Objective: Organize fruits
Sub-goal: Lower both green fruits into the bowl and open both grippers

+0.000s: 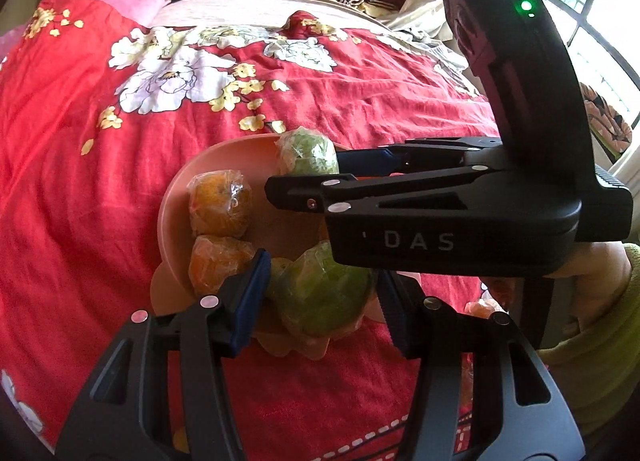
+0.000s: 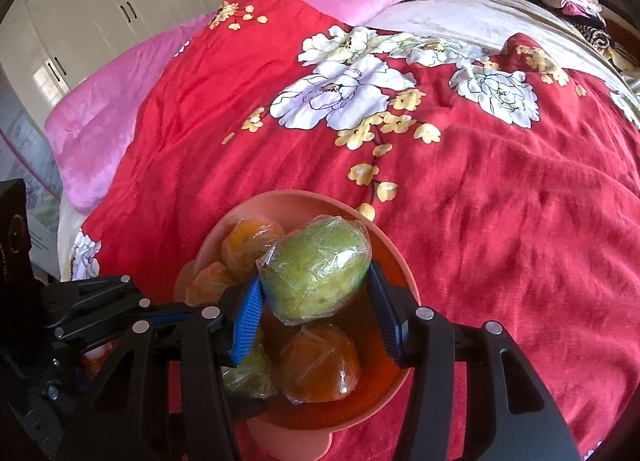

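Fig.: fruit-sorting, placement step. Your right gripper (image 2: 316,301) has its blue pads on either side of a wrapped green fruit (image 2: 314,271) and holds it over the pink bowl (image 2: 400,273); the pads look pressed to the film on both flanks, jaws roughly a third open around it. Below those fingers lie a wrapped orange fruit (image 2: 320,365) and a second green piece (image 2: 250,377); beyond the left finger, two more orange ones (image 2: 248,245). Your left gripper (image 1: 320,293) straddles another wrapped green fruit (image 1: 324,289) at the bowl's near rim (image 1: 172,221); its left pad (image 1: 248,301) appears to touch the film, but the right one is partly masked, so whether it grips or has let go can't be told. Judged step: both green fruits going into the bowl w/ the oranges. Next move calls for lowering the right fruit into a free gap, then opening w/o nudging its neighbours. Hidden: the bowl's base under the fruit, its right side behind the right gripper's body in the left view; the small orange item (image 1: 484,307) by the hand (image 1: 596,281) is cut off, identity unclear.
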A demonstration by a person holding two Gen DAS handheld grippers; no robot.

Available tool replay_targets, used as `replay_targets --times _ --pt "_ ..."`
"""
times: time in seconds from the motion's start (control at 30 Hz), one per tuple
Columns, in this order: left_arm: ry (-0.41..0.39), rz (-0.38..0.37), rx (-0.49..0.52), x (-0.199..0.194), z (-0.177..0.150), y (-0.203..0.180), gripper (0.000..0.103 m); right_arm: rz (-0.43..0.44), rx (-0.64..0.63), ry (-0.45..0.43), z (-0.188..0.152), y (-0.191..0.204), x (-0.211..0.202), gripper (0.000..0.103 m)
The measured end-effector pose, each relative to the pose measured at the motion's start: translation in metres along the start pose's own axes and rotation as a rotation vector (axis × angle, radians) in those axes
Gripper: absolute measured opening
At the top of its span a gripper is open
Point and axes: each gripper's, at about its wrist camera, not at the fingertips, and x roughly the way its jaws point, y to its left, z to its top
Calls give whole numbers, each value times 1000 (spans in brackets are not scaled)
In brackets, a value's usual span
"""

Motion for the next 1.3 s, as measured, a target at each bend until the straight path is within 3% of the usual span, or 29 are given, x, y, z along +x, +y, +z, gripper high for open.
replay_targets --times 0.57,1.3 --pt "0 -3 -3 0 1 1 45 -14 14 28 3 -1 9 50" --pt "0 -3 -4 0 0 1 51 23 62 -40 -1 -11 -19 61"
